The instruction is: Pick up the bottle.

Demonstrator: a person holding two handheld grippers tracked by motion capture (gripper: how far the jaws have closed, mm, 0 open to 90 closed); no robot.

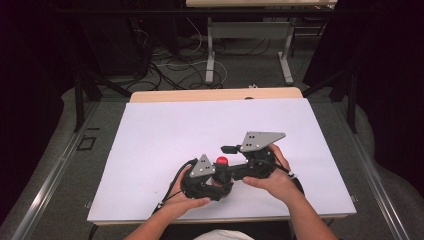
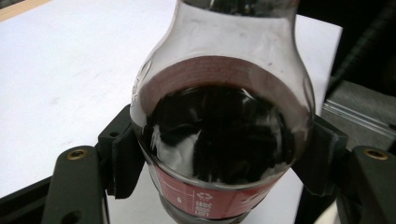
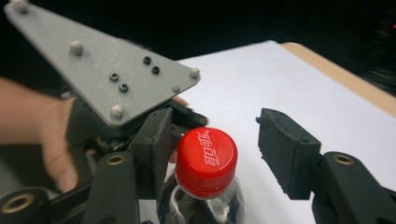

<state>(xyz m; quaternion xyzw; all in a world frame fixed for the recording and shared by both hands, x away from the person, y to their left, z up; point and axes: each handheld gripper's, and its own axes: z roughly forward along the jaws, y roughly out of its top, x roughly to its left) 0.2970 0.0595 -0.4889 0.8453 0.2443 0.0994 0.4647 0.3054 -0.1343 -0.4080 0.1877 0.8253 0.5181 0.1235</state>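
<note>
High view shows the white table (image 1: 165, 135) as the biggest thing, and near its front edge I hold my two grippers close together, with the bottle (image 1: 221, 172) standing upright between them. From my left gripper view, the bottle (image 2: 219, 135) is a clear one with dark drink inside and a red label low on it, and my left gripper (image 2: 219, 158) pinches its round body, one pad pressed on each side. My right gripper (image 3: 212, 154) is at the top of the bottle: its jaws stand spread around the red cap (image 3: 207, 158), the left pad is just beside the cap or maybe touching it, I cannot tell which, and the right pad is clearly apart from it. The grey three-cornered plate (image 3: 107, 70) of my left gripper is just behind the cap in my right gripper view.
</note>
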